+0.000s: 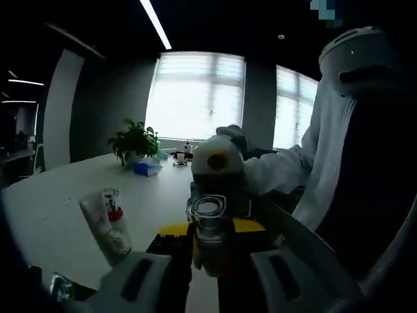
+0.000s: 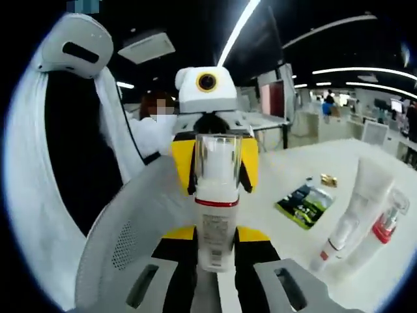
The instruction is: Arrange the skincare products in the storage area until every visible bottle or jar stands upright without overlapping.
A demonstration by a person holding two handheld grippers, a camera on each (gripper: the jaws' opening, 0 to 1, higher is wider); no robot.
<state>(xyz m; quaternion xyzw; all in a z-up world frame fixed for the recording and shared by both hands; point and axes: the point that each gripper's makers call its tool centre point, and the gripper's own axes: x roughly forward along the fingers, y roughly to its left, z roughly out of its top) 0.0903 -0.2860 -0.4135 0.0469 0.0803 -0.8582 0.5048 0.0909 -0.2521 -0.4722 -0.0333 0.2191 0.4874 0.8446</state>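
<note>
A white bottle (image 2: 215, 218) with a red band and a clear cap stands upright in the air between my two grippers, which face each other. My right gripper (image 2: 215, 236) is shut on the bottle's lower body. My left gripper (image 1: 212, 228) is shut on the same bottle (image 1: 208, 214) just under the cap; in the right gripper view its yellow fingertips (image 2: 183, 163) hug the cap sides. On the white table (image 2: 287, 176) lie a white tube (image 2: 355, 205) and a red-pump bottle (image 2: 386, 225), both tilted; they appear again as the tube (image 1: 98, 218) and red-topped bottle (image 1: 113, 210).
A green and black packet (image 2: 303, 202) and a small gold item (image 2: 328, 179) lie on the table. A potted plant (image 1: 133, 140) and a blue pack (image 1: 147, 169) sit at its far side. A person in white (image 1: 326, 163) stands close by the grippers.
</note>
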